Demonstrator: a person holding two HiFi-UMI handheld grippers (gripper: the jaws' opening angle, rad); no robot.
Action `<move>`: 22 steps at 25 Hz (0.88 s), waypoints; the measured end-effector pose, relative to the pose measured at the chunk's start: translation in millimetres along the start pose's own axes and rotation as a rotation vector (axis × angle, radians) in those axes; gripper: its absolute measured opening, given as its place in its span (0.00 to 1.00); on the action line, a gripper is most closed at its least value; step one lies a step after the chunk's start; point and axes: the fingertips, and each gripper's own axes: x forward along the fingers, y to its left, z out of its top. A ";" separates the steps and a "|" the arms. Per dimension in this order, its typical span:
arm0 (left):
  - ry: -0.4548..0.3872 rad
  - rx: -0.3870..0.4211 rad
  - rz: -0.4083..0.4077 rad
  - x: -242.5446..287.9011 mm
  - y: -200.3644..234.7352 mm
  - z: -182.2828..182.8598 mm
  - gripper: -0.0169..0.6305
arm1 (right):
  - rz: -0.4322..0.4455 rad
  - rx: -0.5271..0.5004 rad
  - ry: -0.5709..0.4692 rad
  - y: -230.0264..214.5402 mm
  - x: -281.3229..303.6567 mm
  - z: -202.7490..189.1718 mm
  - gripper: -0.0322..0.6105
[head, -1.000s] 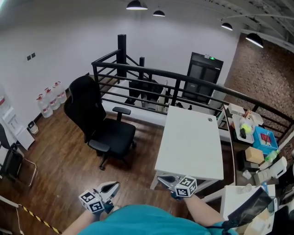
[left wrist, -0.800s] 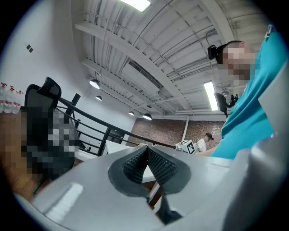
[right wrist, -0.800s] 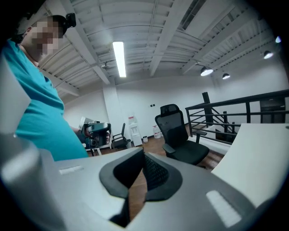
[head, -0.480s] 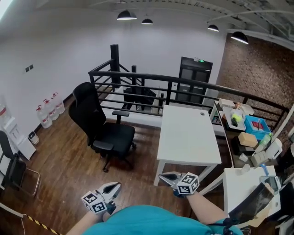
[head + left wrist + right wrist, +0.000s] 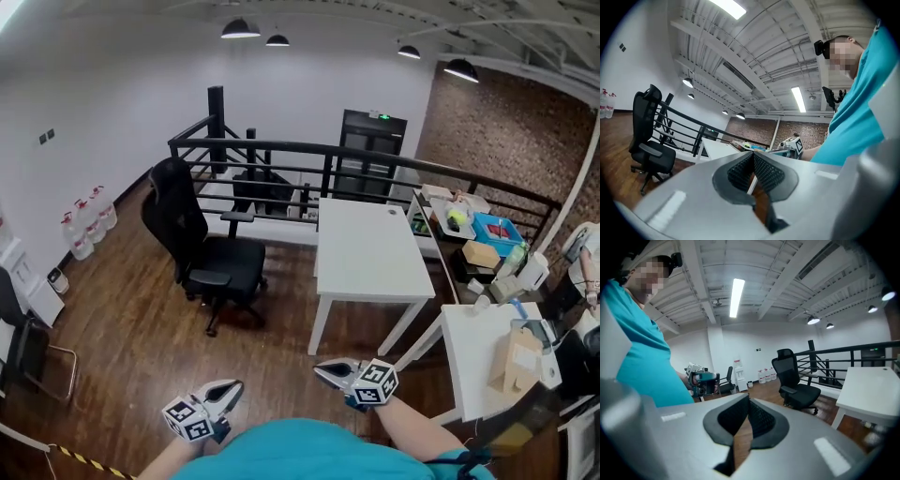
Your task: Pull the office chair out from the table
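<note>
Standing beside white table [image 5: 370, 253], black office chair [image 5: 211, 255]; left gripper [image 5: 232, 383], right gripper [image 5: 322, 367] both pressed together

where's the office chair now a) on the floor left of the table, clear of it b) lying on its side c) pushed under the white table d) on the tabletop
A: the office chair stands upright on the wood floor left of the white table, bare floor between them.
</note>
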 end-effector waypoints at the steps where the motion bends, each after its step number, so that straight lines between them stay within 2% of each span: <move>1: -0.009 -0.018 0.000 -3.8 -3.7 -0.4 0.06 | -0.015 -0.003 -0.001 7.5 -5.9 1.8 0.05; 4: -0.025 -0.035 -0.032 -4.4 -21.4 2.2 0.06 | -0.076 0.001 -0.020 20.7 -28.2 7.6 0.05; 9: -0.017 -0.011 -0.103 10.1 -56.7 4.8 0.06 | -0.131 0.003 -0.047 40.3 -67.9 12.3 0.05; 16: 0.013 -0.017 -0.145 48.0 -119.0 -19.2 0.06 | -0.166 0.030 -0.069 56.2 -146.3 -12.1 0.05; 22: 0.016 -0.024 -0.155 92.8 -199.5 -48.5 0.06 | -0.166 0.038 -0.071 79.9 -235.7 -35.0 0.05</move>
